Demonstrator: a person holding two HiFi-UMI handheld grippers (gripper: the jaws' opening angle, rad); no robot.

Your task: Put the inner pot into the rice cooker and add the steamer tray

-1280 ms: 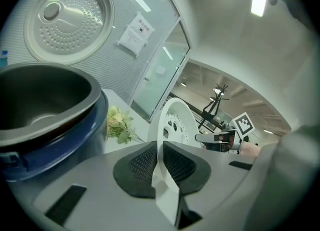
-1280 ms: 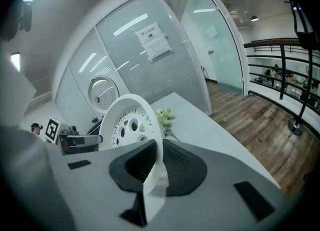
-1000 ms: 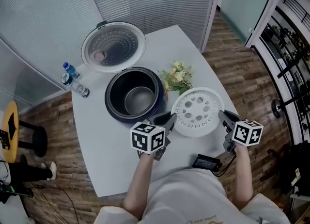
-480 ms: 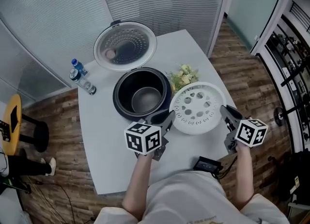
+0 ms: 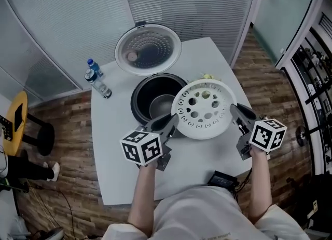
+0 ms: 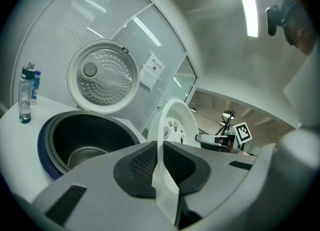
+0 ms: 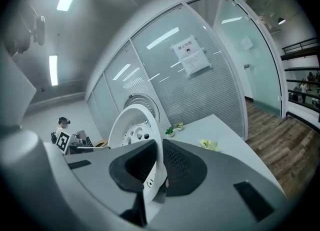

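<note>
Head view: inner pot (image 5: 163, 106) sits inside rice cooker (image 5: 136, 105).

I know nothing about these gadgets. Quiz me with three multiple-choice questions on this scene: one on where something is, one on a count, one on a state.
1. Where is the steamer tray?
A. Down inside the rice cooker
B. Held up by its rim between the left gripper and the right gripper
C. On the floor

2. How many bottles stand on the table?
A. One
B. Two
C. Four

3. The cooker's lid is:
A. Open
B. Shut
C. Lying on the floor

Answers: B, each gripper's jaws clamp the tray's rim. B, two bottles stand near the table's left edge. A, the lid is tipped back, so the inner pot shows.
</note>
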